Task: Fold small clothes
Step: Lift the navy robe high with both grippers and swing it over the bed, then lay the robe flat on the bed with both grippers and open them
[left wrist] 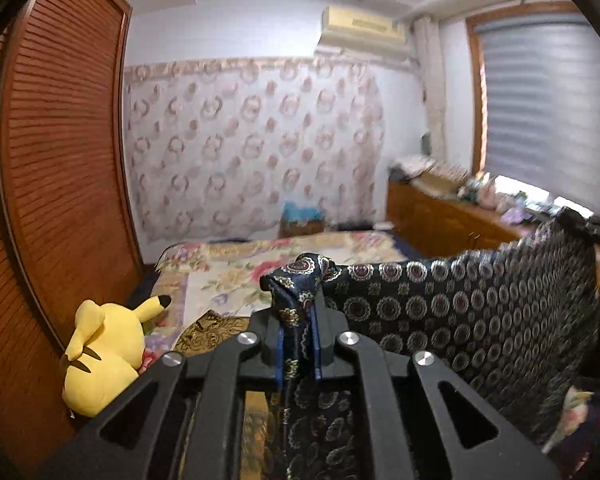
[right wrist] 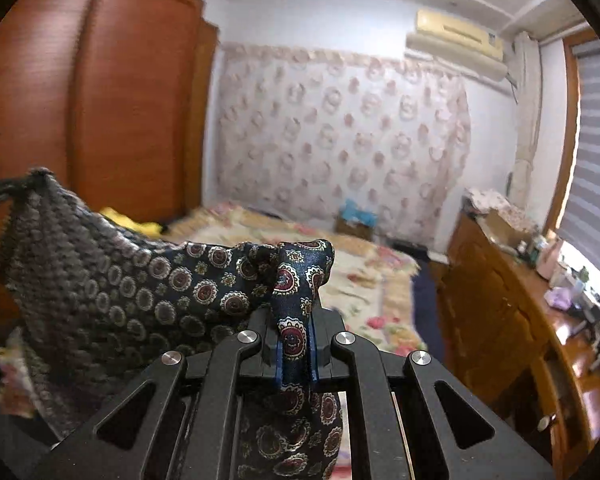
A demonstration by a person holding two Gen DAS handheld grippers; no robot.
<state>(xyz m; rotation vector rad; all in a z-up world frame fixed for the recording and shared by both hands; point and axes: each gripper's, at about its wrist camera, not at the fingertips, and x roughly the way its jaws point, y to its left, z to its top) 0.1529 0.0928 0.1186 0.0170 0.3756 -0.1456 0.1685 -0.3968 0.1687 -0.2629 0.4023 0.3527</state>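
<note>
A dark navy garment (left wrist: 460, 312) with a round medallion print hangs stretched in the air between my two grippers, above the bed. My left gripper (left wrist: 298, 312) is shut on one top corner of it; the cloth bunches over the fingertips and spreads to the right. In the right wrist view my right gripper (right wrist: 296, 312) is shut on the other top corner of the same garment (right wrist: 120, 296), which spreads to the left. The right gripper also shows at the far right of the left wrist view (left wrist: 596, 228), holding the cloth's far corner.
A bed with a floral cover (left wrist: 236, 268) lies below and ahead. A yellow plush toy (left wrist: 104, 356) sits at its left edge beside a wooden louvred wardrobe (left wrist: 60, 160). A wooden dresser (right wrist: 500, 312) with clutter runs along the right under the window.
</note>
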